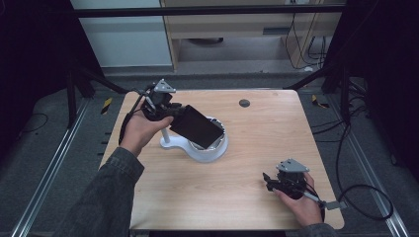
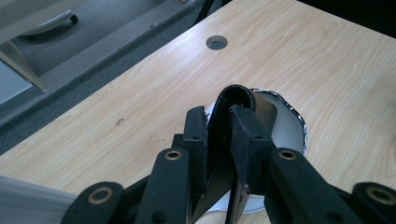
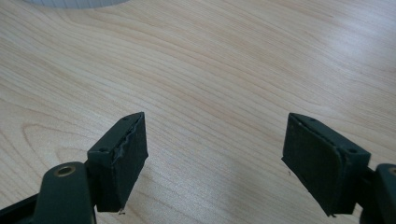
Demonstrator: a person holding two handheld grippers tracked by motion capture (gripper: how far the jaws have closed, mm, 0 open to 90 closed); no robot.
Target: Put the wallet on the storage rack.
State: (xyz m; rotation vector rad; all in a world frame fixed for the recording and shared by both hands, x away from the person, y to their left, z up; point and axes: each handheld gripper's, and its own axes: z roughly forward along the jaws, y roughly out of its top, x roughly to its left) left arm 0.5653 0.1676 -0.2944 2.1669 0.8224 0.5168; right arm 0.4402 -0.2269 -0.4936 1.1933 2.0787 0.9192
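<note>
A flat black case hangs tilted over a white round stand with a shiny-rimmed dish, left of the table's middle. My left gripper is shut on the case's upper left end. In the left gripper view the case's rounded black edge sticks up between the two pads, with my left gripper clamped on it above the dish. My right gripper rests near the table's front right corner. In the right gripper view my right gripper stands open over bare wood with nothing between its fingers.
The wooden table has a round cable hole at the back middle, seen too in the left gripper view. A cable trails off the right edge. Shelving and a grey floor lie beyond the far edge.
</note>
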